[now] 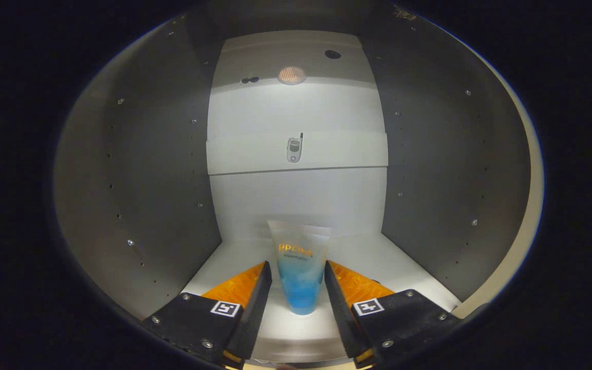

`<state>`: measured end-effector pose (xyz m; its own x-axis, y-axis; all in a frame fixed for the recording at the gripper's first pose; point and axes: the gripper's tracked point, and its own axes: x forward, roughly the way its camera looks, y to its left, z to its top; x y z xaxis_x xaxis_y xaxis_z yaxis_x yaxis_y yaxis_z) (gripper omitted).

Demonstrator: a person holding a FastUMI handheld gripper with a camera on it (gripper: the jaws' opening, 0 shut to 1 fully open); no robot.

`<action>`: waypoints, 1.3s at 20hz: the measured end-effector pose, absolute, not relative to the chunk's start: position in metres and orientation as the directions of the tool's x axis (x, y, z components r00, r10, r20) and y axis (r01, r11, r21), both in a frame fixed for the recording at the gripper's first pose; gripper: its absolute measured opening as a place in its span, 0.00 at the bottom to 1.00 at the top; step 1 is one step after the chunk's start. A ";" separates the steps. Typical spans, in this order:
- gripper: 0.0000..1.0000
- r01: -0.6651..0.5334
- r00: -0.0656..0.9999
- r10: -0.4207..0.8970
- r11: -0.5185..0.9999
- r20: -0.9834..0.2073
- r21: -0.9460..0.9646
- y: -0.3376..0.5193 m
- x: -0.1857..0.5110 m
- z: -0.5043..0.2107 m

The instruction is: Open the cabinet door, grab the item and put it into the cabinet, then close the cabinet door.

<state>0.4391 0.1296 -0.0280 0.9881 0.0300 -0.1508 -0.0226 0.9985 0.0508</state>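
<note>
A translucent tube (pixel 301 272) with blue contents stands upright on its cap on the white floor (pixel 404 272) of the cabinet. It sits between the tips of my gripper (pixel 297 267), which reaches into the cabinet. The right fingertip (pixel 328 270) lies against the tube's side. A thin strip of floor shows between the left fingertip (pixel 266 272) and the tube, so the jaws stand slightly open around it. The tube's wide crimped end rises above the fingers.
Grey side walls (pixel 136 180) close in left and right, with a white back wall beyond the tube. A white shelf (pixel 337 151) higher up carries a small flip phone (pixel 294 149). A round lamp (pixel 292 75) glows in the ceiling. The cabinet's pale front edge (pixel 530 205) runs at the right.
</note>
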 end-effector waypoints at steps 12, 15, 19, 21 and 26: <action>0.93 0.002 0.998 -0.003 1.000 -0.064 -0.012 0.129 0.348 0.009; 0.93 -0.013 0.997 0.015 1.000 -0.075 0.029 0.136 0.304 0.010; 0.93 -0.025 0.998 0.031 0.995 -0.061 0.092 0.137 0.240 0.019; 0.93 -0.040 0.998 0.044 0.995 -0.040 0.096 0.140 0.206 0.026; 0.93 -0.112 0.993 0.114 0.992 -0.024 0.054 0.149 0.111 0.022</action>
<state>0.1114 0.1491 0.0216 0.9932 0.1135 -0.0245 -0.1121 0.9922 0.0541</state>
